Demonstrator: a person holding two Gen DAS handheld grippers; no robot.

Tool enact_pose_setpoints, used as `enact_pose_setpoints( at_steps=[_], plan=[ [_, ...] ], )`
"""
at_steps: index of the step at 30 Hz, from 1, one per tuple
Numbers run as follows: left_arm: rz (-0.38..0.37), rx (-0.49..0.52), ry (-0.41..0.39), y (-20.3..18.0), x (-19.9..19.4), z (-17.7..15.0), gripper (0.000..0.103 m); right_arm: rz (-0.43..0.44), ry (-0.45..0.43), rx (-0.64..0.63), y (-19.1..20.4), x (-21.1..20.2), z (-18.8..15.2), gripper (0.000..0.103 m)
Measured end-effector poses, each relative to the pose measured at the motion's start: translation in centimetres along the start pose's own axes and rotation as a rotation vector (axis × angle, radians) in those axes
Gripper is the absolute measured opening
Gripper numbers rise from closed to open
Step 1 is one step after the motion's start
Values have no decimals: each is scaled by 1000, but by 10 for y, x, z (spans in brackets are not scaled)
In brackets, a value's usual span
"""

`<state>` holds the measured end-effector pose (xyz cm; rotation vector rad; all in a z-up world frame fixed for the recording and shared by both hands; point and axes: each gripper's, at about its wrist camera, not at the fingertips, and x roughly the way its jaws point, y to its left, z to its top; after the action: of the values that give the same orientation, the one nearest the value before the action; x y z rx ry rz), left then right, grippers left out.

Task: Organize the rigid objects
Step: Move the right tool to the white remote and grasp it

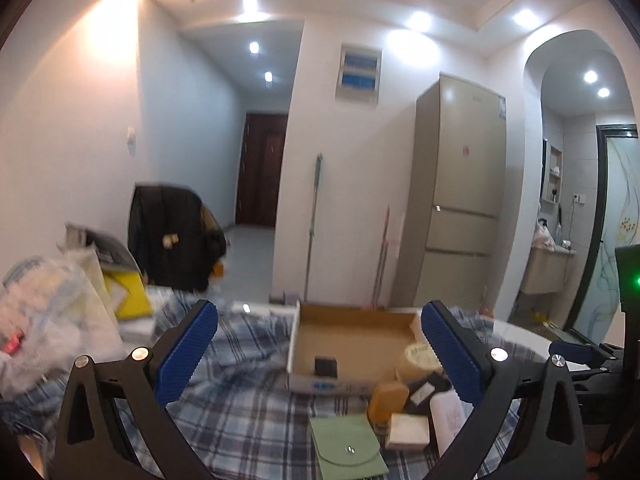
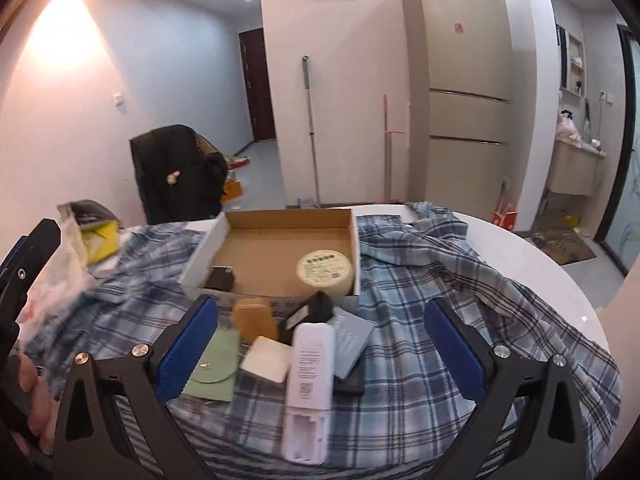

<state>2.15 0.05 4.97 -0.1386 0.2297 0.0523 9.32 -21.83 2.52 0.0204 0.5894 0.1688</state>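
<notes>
You hold both grippers level, just above the desk and aimed at the cardboard box (image 2: 280,240). The left gripper (image 1: 320,344) and right gripper (image 2: 320,344) each stand spread wide, gripping nothing. Your left hand (image 2: 28,392) shows at the right view's edge. A blue plaid cloth (image 2: 440,320) covers the round white desk (image 2: 560,280); a refrigerator (image 2: 464,80) and mop (image 2: 310,120) stand beyond. Inside the box: 1 round cream tin (image 2: 325,273) and 1 small dark block (image 2: 222,278). Before the box lie a white remote (image 2: 310,372), orange bar (image 2: 256,318), white soap-like block (image 2: 266,362), green pouch (image 2: 214,364) and grey card (image 2: 350,338).
</notes>
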Motion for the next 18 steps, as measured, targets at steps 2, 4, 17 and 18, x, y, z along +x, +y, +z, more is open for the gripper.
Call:
enact_pose_setpoints(
  at_steps=[2,4,17,18],
  plan=[
    [5,-6,68,1,18,-13,103,3,43,7,-2,13,-5,96],
    [8,-6,139,1,33,-24,103,16,87,15,-3,25,-11,93],
    [40,-34,401,14,87,-64,103,34,356,-2,5,83,-49,80],
    [38,-37,403,14,87,-64,103,39,371,1,5,86,-51,76]
  ],
)
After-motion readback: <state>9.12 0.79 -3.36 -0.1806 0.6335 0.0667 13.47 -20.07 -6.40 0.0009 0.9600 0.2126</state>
